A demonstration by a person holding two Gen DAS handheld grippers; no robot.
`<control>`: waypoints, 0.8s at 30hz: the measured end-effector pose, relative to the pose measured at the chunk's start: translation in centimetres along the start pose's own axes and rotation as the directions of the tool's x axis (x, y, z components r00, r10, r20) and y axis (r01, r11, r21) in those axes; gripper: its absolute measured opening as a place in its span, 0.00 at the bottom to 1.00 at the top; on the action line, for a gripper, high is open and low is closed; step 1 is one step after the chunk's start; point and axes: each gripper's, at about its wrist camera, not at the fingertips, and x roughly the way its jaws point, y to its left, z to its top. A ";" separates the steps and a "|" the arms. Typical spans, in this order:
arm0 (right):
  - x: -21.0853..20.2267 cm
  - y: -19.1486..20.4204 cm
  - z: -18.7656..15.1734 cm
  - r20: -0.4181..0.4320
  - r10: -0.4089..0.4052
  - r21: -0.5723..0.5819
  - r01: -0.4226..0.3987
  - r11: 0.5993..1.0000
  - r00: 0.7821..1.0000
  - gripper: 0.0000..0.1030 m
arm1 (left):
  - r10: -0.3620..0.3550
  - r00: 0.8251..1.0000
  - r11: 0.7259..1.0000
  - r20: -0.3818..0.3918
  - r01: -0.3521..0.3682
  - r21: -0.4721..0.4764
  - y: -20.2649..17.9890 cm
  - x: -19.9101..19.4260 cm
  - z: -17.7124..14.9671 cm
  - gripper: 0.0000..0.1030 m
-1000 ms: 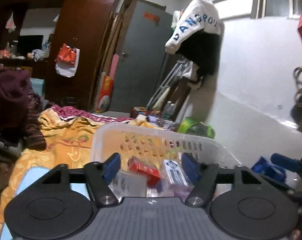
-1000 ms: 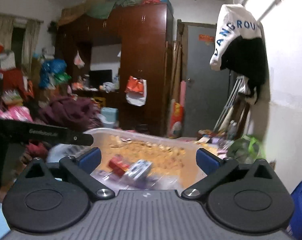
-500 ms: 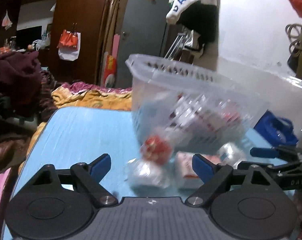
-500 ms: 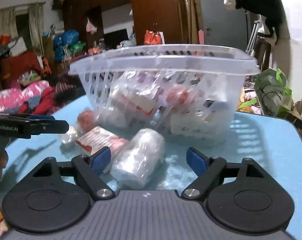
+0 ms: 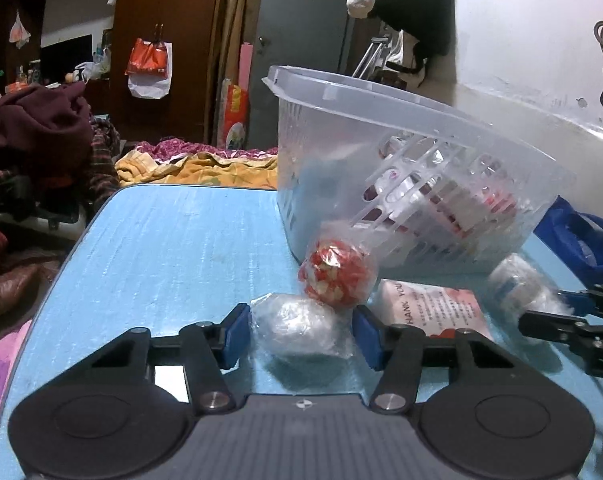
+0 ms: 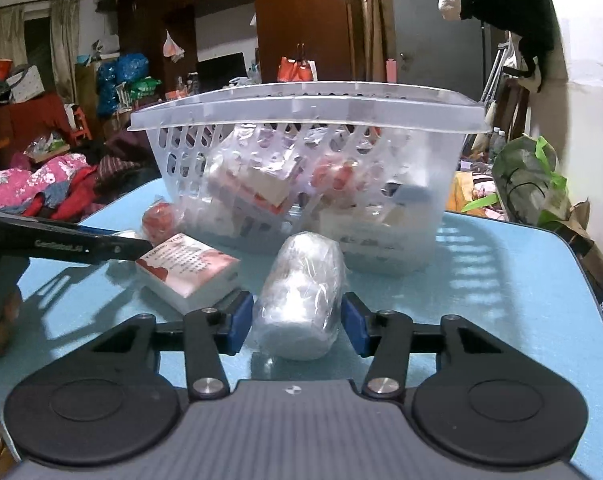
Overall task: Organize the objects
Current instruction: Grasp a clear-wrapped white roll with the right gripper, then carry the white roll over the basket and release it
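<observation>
A clear plastic basket point(image 5: 381, 104) point(image 6: 301, 108) full of wrapped packs stands on the blue table. My left gripper point(image 5: 300, 332) is open with its jaws either side of a clear-wrapped white ball point(image 5: 301, 326). A red-and-white wrapped ball point(image 5: 335, 272) lies just beyond it, against the basket. A flat "thank you" pack point(image 5: 429, 308) point(image 6: 187, 266) lies to the right. My right gripper point(image 6: 297, 324) is open around a clear-wrapped white roll point(image 6: 301, 292); that roll also shows in the left wrist view point(image 5: 517, 286).
The blue table point(image 5: 173, 240) point(image 6: 501, 280) ends at the left edge near piled clothes point(image 5: 33, 132). A green bag point(image 6: 529, 184) and a blue bag point(image 5: 577, 236) sit beyond the table's right side. A white wall point(image 5: 541, 40) stands behind the basket.
Both grippers have dropped from above the basket to table level and moved forward. Each now has its jaws around a wrapped item, and the jaws have narrowed.
</observation>
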 end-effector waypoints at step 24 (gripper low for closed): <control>-2.5 0.6 -1.5 0.167 -0.080 0.021 0.077 0.997 0.983 0.48 | -0.212 0.911 0.977 0.355 0.209 0.048 -2.2 -5.5 -2.2 0.54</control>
